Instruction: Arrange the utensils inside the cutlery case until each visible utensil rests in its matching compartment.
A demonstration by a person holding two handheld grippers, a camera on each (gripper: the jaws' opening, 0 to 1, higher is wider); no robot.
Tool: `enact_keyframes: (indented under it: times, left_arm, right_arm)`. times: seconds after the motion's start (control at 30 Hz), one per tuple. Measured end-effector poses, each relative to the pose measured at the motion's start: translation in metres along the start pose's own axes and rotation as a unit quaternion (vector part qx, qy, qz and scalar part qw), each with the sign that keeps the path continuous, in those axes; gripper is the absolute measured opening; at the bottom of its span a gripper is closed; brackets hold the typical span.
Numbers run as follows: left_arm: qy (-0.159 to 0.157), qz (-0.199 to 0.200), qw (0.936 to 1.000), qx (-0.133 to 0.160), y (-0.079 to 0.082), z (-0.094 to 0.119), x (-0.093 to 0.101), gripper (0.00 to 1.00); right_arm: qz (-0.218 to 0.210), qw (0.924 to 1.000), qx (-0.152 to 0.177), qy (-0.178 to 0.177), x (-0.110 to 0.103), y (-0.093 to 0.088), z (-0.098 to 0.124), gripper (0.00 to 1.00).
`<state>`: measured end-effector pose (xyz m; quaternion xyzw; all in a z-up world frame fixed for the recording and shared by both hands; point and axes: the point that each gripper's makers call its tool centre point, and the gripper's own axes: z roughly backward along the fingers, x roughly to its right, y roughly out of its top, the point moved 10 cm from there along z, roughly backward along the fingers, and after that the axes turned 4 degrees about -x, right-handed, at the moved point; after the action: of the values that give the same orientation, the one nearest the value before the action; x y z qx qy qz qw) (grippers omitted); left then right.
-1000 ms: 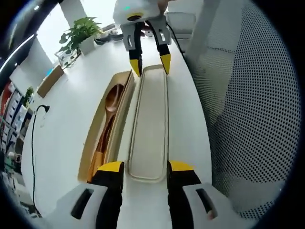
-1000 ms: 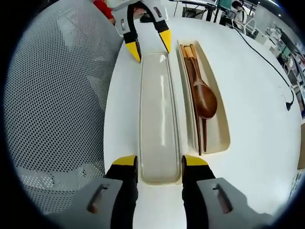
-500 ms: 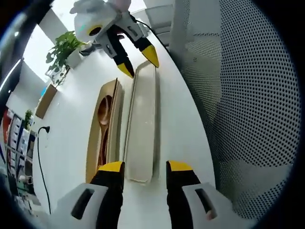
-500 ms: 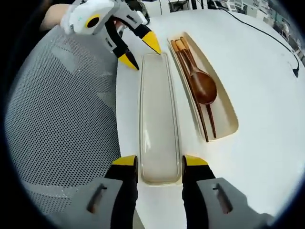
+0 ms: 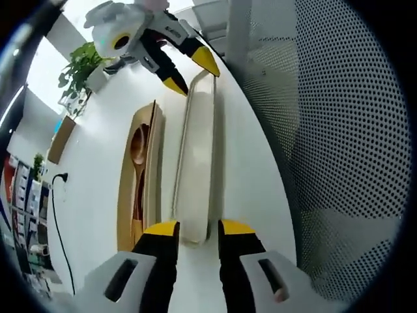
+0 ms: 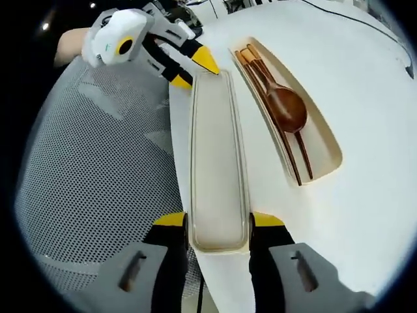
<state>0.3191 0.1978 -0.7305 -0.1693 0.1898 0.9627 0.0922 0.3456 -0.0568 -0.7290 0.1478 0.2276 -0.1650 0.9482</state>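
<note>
A long cream lid (image 5: 195, 156) of the cutlery case is held by its two ends between both grippers. My left gripper (image 5: 197, 228) is shut on its near end, and the lid looks tipped on its long edge in the left gripper view. My right gripper (image 6: 218, 223) clamps the other end (image 6: 218, 156). Each gripper appears at the far end in the other's view: the right gripper (image 5: 192, 73) and the left gripper (image 6: 194, 70). Beside the lid lies the tan case base (image 5: 148, 130) (image 6: 326, 153), with a wooden spoon (image 5: 137, 147) (image 6: 290, 107) and chopsticks (image 6: 257, 65) in it.
Everything sits on a white table (image 5: 91, 163) (image 6: 365, 215). A grey mesh chair back (image 5: 339, 130) (image 6: 91, 163) stands close along the lid's side. A potted plant (image 5: 77, 65) is at the table's far end, and a black cable (image 5: 53, 215) runs along the left.
My left jaws have closed in on the lid's end. The lid has tipped up on its edge and shifted toward the chair side. Both views have rolled.
</note>
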Motion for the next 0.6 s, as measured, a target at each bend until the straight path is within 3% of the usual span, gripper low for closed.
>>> enact_keyframes:
  times: [0.23,0.33,0.47,0.53,0.57,0.6]
  left_arm:
    - [-0.007,-0.007,0.9999,0.006,0.0014,-0.0005,0.0025,0.14]
    - [-0.011,0.013,0.9998,0.012,0.0031,0.0025,0.0012,0.12]
    - [-0.005,-0.011,0.9999,0.010,0.0039,0.0033,0.0024,0.11]
    - [-0.009,-0.008,0.9999,0.009,0.0041,0.0033,0.0023,0.11]
    - [-0.010,-0.007,0.9999,0.009,0.0044,0.0032,0.0024,0.10]
    - [-0.006,-0.006,0.9999,0.012,0.0047,0.0042,0.0021,0.10]
  right_arm:
    - [-0.019,0.9990,0.007,0.039,-0.0017,-0.0018,-0.0033,0.34]
    - [-0.032,0.9981,-0.003,0.053,-0.0025,-0.0036,-0.0055,0.34]
    - [-0.039,0.9976,-0.002,0.058,-0.0035,-0.0040,-0.0057,0.35]
    - [-0.028,0.9984,-0.007,0.049,-0.0060,-0.0032,-0.0056,0.35]
    - [-0.009,0.9995,-0.012,0.027,-0.0064,-0.0034,-0.0046,0.35]
    - [0.008,0.9994,-0.014,0.032,-0.0098,-0.0016,-0.0059,0.34]
